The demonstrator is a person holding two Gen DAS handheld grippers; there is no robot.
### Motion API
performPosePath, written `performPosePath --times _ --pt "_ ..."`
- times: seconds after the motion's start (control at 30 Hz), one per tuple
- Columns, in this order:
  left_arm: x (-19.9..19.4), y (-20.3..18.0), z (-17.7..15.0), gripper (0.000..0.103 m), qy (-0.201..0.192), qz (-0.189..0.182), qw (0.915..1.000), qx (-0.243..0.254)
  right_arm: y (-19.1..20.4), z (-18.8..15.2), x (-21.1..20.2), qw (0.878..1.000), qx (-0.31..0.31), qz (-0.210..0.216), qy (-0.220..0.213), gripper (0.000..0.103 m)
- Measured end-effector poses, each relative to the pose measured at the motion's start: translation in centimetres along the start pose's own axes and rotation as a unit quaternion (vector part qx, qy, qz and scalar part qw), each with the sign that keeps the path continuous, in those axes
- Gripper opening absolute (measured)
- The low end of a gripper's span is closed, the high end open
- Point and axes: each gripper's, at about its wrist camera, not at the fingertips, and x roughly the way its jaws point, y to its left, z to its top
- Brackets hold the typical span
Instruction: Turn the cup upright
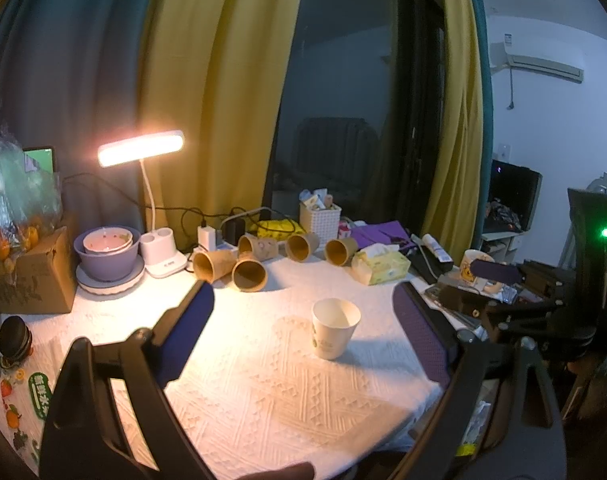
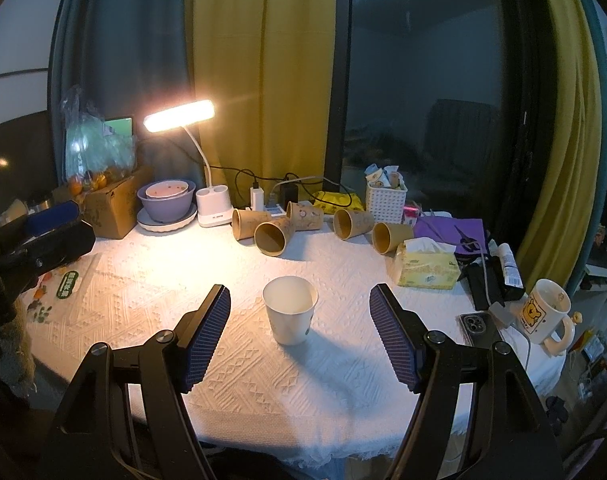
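A white paper cup [image 1: 334, 333] stands upright, mouth up, on the white textured tablecloth [image 1: 263, 400]. It also shows in the right wrist view [image 2: 290, 309]. My left gripper [image 1: 305, 292] is open and empty, its jaws wide apart, the cup standing free just ahead between their lines. My right gripper [image 2: 300, 294] is open and empty, its blue-padded fingers either side of the cup without touching it. The right gripper also shows from the side at the right of the left wrist view [image 1: 499, 276].
Several brown paper cups [image 2: 269, 236] lie on their sides at the back. Nearby are a lit desk lamp [image 2: 179, 116], purple bowls [image 2: 166, 200], a cardboard box [image 2: 115, 204], a white basket [image 2: 385, 200], a tissue pack [image 2: 427, 264], a bear mug [image 2: 545, 312] and a phone [image 2: 477, 328].
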Motion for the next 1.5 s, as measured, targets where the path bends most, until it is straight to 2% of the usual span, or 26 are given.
performPosePath --times 1.5 --pt "0.11 0.16 -0.04 0.092 0.001 0.000 1.0000 -0.002 0.77 -0.21 0.34 1.000 0.001 0.001 0.005 0.075"
